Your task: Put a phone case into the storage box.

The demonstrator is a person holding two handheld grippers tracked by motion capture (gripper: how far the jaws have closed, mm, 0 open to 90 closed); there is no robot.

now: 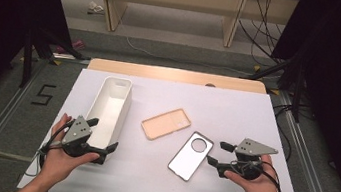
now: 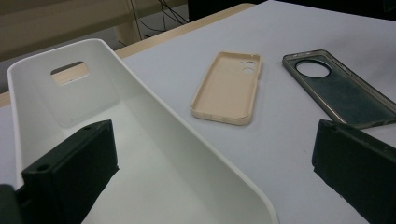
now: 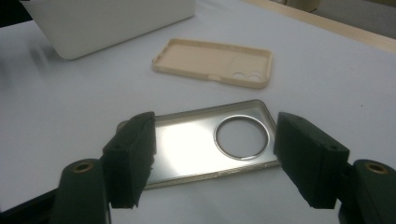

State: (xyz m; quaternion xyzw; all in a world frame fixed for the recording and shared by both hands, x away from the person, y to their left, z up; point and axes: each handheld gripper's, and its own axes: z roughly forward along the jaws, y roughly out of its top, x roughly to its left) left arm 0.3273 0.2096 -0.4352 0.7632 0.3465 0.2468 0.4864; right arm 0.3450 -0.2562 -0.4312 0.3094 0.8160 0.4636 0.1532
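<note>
Jaws of the right gripper (image 1: 214, 153) stand apart beside the grey phone case (image 1: 191, 155) (flat on the desk (image 1: 236, 115)). Left gripper (image 1: 103, 135) gapes across the white bin's (image 1: 112, 105) near right wall. Beige case (image 1: 166, 123) lies between.

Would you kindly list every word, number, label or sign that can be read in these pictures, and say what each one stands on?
"5": a dark numeral marked on the grey floor to the left of the table, in the high view.
No other text can be read: the white bin, the beige phone case and the clear phone case carry no visible print, nor do the left gripper and right gripper.
</note>
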